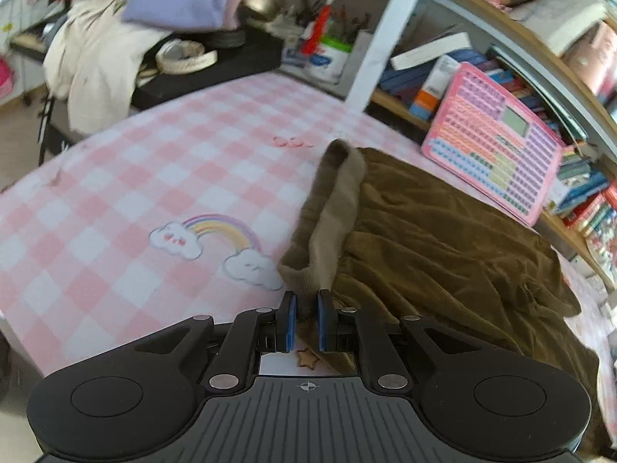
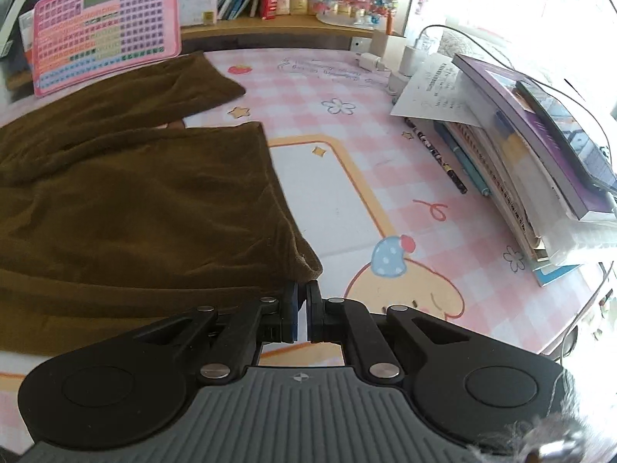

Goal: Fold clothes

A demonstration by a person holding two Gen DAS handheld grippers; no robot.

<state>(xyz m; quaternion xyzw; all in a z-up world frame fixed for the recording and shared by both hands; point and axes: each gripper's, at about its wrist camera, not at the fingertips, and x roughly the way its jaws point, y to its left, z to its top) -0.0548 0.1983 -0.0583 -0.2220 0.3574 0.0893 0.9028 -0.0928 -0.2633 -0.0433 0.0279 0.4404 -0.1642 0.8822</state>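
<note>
The brown trousers (image 1: 443, 231) look soft and light, so left gripper (image 1: 307, 308) and right gripper (image 2: 302, 301), both clamped on their edge just ahead, should hold corners.

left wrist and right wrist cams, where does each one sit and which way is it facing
Left wrist: sits on the left gripper, angled down across the pink checked mat toward a cluttered desk end and shelf; its own fingers pinch the brown garment.
Right wrist: sits on the right gripper, angled down toward the bookshelf and stacked books; its own fingers clamp a garment corner.
Shared: the brown garment, the mat, the pink keyboard toy.
</note>
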